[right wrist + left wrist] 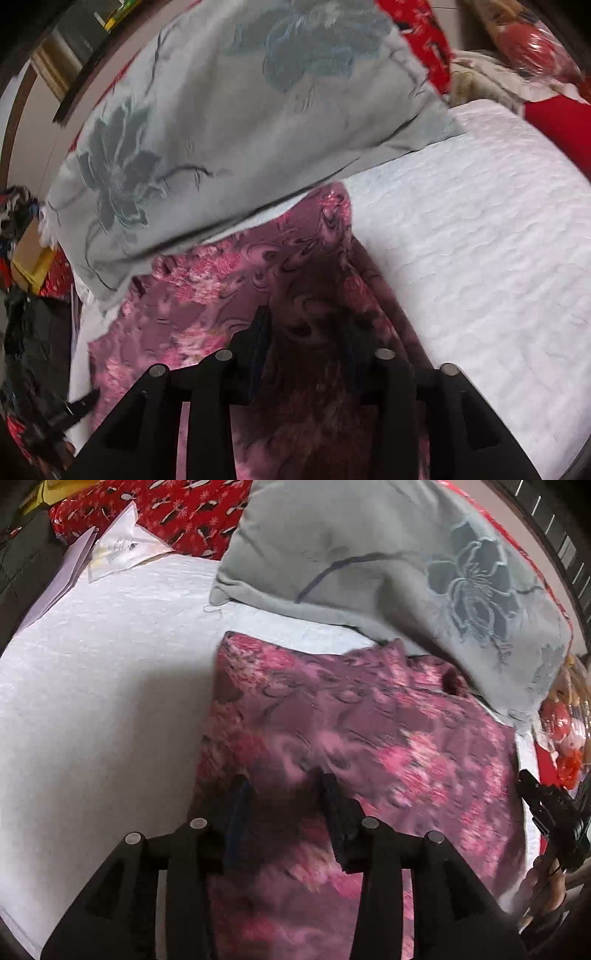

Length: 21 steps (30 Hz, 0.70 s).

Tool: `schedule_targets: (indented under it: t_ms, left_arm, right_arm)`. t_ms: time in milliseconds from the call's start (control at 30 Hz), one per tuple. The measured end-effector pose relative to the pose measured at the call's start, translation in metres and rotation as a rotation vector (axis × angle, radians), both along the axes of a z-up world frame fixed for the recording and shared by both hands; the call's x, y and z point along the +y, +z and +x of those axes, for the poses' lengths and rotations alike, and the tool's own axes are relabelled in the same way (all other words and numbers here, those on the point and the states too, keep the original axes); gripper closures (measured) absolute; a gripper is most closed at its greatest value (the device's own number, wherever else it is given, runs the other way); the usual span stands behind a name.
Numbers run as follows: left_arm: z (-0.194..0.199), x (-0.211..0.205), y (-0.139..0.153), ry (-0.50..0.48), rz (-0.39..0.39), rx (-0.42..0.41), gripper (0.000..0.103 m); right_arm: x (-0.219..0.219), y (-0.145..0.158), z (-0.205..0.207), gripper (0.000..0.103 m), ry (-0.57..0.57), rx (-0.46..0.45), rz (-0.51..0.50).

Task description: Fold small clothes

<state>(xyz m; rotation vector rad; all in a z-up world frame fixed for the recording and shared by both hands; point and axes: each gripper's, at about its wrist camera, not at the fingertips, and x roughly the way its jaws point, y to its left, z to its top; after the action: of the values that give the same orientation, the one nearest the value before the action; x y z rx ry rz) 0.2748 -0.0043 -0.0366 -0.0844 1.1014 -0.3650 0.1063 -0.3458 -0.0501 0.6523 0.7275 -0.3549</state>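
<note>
Fold underway: pink floral garment (pixel 351 738) on bed (pixel 92 701); both tools (pixel 286 794) (pixel 306 332) spread, empty. Next: regrip an edge.

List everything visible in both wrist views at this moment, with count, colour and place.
garment: one, pink and purple floral, flat on the sheet under both grippers
pillow: one, grey with blue flowers, overlapping the garment's far edge
sheet: one, white, covering the bed
bedcover: one, red patterned, beyond the sheet
papers: a few, white, far corner of the sheet
left gripper: black, jaws apart above the garment
right gripper: black, jaws apart above the garment
hand: one, holding the right gripper
</note>
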Motion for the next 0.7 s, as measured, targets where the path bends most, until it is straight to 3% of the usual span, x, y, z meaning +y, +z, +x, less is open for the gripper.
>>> schedule_targets:
  t_ms: [100, 167, 267, 367, 700]
  left_arm:
    - [-0.010, -0.005, -0.001, 0.013, 0.039, 0.006, 0.044]
    - [-0.013, -0.009, -0.013, 0.022, 0.095, 0.007, 0.029]
    - [-0.013, -0.005, -0.023, 0.083, 0.102, 0.007, 0.011]
    - [-0.008, 0.005, -0.032, 0.144, 0.051, 0.072, 0.000]
    - [-0.012, 0.008, -0.034, 0.152, 0.050, 0.016, 0.000]
  right_arm:
    - [0.014, 0.013, -0.017, 0.061, 0.016, -0.060, -0.056]
    - [0.023, 0.011, -0.023, 0.042, 0.030, -0.048, -0.079]
    - [0.027, -0.021, -0.016, 0.043, 0.060, 0.096, -0.079]
    - [0.035, -0.019, -0.019, 0.043, 0.094, 0.075, -0.167]
    - [0.038, -0.023, -0.025, 0.042, 0.098, 0.029, -0.202]
